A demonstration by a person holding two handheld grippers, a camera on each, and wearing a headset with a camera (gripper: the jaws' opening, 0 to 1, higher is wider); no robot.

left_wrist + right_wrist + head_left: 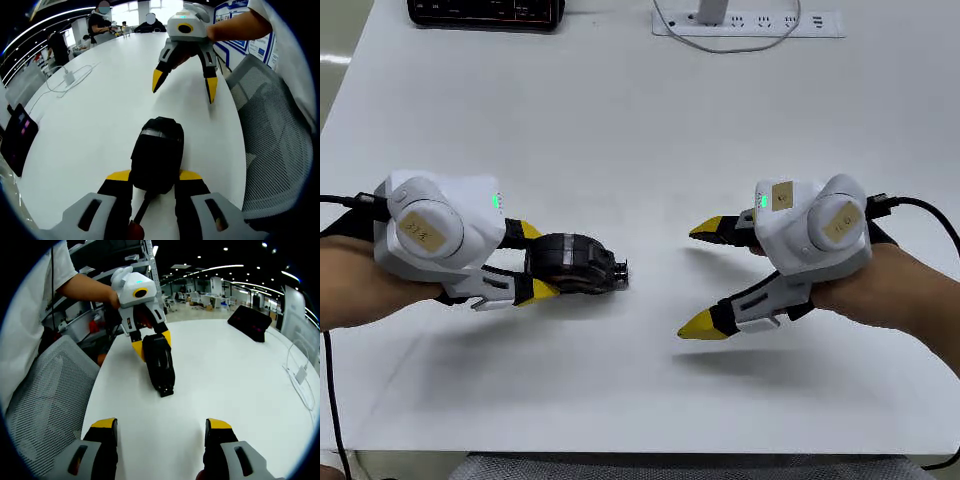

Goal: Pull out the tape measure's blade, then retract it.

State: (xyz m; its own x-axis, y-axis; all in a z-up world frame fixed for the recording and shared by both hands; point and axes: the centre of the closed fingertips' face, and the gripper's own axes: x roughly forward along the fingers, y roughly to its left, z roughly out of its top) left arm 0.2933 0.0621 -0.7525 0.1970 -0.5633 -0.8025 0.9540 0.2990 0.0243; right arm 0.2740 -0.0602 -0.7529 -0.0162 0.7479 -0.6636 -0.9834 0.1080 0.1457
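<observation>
A black tape measure (575, 265) lies on the white table (620, 130), its blade fully inside the case and its tip facing right. My left gripper (533, 260) is shut on the tape measure (158, 152), one yellow-tipped finger on each side of the case. Across a gap to the right, my right gripper (704, 280) stands open, its yellow fingertips (106, 423) pointing at the tape measure (159, 361) with nothing between them. In the left gripper view the right gripper (184, 82) hangs beyond the case. The left gripper (151, 344) faces the right gripper's camera.
A white power strip (750, 22) with a cable lies at the table's far edge, and a dark device (485, 11) sits at the far left. A grey mesh chair (267, 125) stands at the near edge. People stand far off in the room.
</observation>
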